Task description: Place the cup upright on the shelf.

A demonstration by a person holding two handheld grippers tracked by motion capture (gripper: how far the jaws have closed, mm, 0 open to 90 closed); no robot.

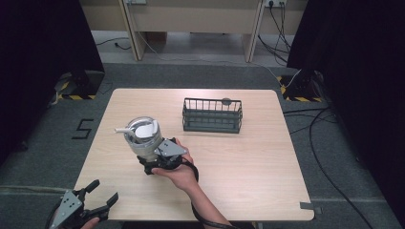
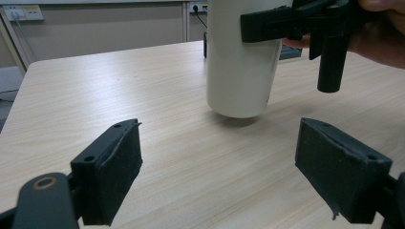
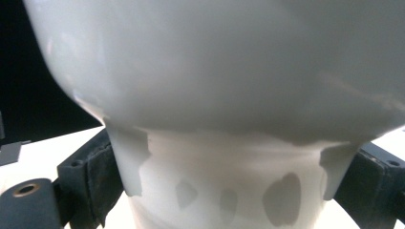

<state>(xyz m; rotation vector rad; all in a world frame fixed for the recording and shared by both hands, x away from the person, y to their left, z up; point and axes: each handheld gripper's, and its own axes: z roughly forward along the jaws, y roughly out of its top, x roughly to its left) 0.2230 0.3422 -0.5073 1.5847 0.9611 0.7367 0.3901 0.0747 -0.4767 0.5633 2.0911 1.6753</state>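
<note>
a white tumbler (image 1: pixel 142 137) with a clear lid and a white straw is held just above a light wooden table (image 1: pixel 248 162), near its left-middle part as seen from the high view. the tumbler is pinched around its body by the right gripper (image 1: pixel 160 160), whose black jaws are pressed against both sides of it; in the right gripper view the pale cup (image 3: pixel 224 143) is seen very close up between those padded jaws. in the left gripper view the tumbler's base (image 2: pixel 239 112) is seen lifted slightly off the tabletop, with a small shadow beneath it. the left gripper (image 1: pixel 98 195) is held at the near left corner of the table, well apart from the tumbler, with its jaws spread wide and nothing between them. a dark wire basket (image 1: pixel 212 116) is placed farther back, near the middle of the table.
</note>
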